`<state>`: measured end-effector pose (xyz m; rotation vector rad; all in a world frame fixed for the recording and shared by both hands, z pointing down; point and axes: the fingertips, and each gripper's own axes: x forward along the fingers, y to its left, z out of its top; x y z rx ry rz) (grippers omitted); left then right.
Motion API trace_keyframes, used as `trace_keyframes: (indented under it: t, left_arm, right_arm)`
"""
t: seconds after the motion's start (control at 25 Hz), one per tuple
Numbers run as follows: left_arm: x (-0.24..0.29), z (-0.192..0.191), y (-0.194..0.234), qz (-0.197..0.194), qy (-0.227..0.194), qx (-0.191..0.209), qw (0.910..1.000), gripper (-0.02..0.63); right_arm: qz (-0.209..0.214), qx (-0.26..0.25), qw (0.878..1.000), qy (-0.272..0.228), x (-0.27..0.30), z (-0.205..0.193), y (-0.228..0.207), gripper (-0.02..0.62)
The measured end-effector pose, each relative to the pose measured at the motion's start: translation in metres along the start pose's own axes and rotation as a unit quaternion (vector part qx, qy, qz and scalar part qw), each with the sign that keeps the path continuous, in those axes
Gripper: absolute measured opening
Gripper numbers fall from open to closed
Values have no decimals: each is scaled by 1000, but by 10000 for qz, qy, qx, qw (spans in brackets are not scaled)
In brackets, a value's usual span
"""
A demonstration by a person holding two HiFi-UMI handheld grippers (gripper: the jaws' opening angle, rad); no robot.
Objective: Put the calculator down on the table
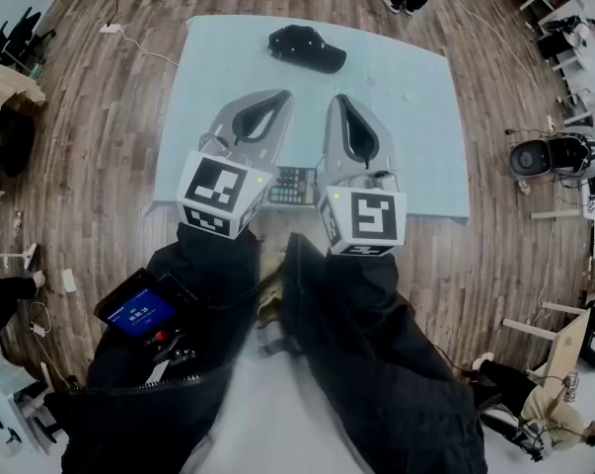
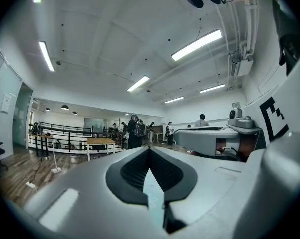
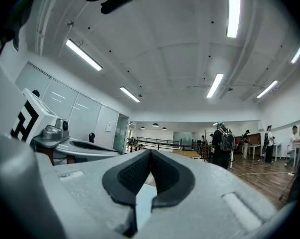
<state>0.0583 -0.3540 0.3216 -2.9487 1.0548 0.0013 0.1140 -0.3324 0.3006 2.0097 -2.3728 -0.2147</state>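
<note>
1. Head view, count: one light-blue table (image 1: 415,117), one calculator (image 1: 294,186), one black object (image 1: 307,47) and two grippers, each with one marker cube. One handheld device with a lit blue screen (image 1: 139,312) sits by the person's left leg.
2. Head view, places: the calculator lies flat on the table near its front edge. It sits between the left cube (image 1: 218,194) and the right cube (image 1: 366,220), which partly hide it. The black object lies well apart, at the table's far side.
3. Head view, jaws: the left gripper (image 1: 283,95) and the right gripper (image 1: 334,99) lie side by side over the table, pointing away from the person. Each pair of jaws meets at the tips. Neither touches the calculator, which is back beside their bodies.
4. Left gripper view: the left gripper (image 2: 150,148) has its two dark pads closed tip to tip with nothing gripped. Only a sliver of the blue table shows through the slot behind the tips. The one other gripper shows at the right edge.
5. Right gripper view: the right gripper (image 3: 150,152) is likewise closed and empty, pads together at the tips. The same blue shows in the slot. The one other gripper is at the left.
</note>
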Motion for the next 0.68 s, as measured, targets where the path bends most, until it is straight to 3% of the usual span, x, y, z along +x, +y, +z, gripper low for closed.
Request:
trace_keyframes:
  t: [0.48,0.68]
  left_arm:
    - [4,-1,-3,-40,106,60,9999,-2]
    - [5,-4,-5,-54,163,74,9998,-1]
  right_arm:
    - [36,2,10000,6,1,1,0,-9]
    - [-17,-219,9998,-20,0,3,0,-9]
